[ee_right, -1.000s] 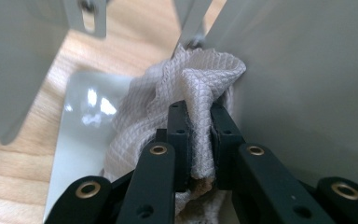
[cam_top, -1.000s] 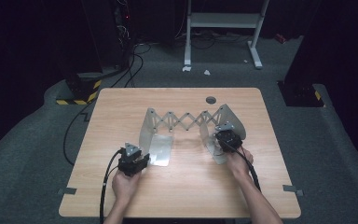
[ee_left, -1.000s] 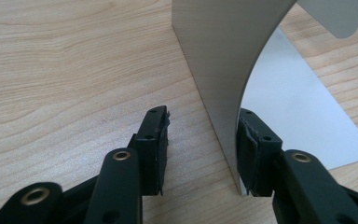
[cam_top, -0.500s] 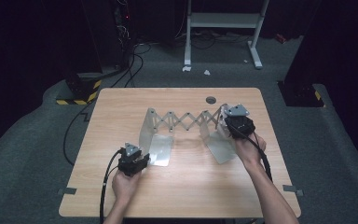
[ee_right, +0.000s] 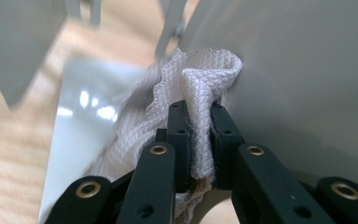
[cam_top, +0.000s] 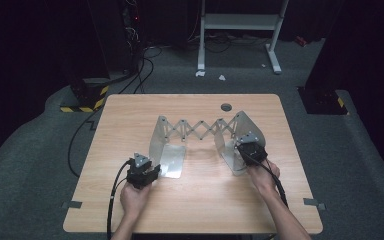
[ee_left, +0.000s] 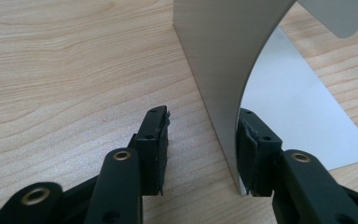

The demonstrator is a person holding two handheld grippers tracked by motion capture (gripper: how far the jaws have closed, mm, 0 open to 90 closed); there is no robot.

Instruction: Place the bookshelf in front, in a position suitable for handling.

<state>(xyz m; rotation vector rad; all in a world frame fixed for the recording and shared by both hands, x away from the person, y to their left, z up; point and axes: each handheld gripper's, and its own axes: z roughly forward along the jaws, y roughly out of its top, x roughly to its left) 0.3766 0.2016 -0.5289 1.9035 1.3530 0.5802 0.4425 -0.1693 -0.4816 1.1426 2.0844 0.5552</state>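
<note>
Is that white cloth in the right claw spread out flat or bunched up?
Bunched up. In the right gripper view the white cloth is folded over itself and pinched between the right claw jaws, pressed against the metal rack's end plate.

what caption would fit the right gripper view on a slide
Right gripper pinches a white waffle-weave cloth against the grey metal end plate of an expanding bookend rack.

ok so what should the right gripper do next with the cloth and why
Probably sweep the cloth along the right plate: the right gripper pinches it against that upright metal, while the left gripper straddles the other plate, apparently steadying the rack.
</note>
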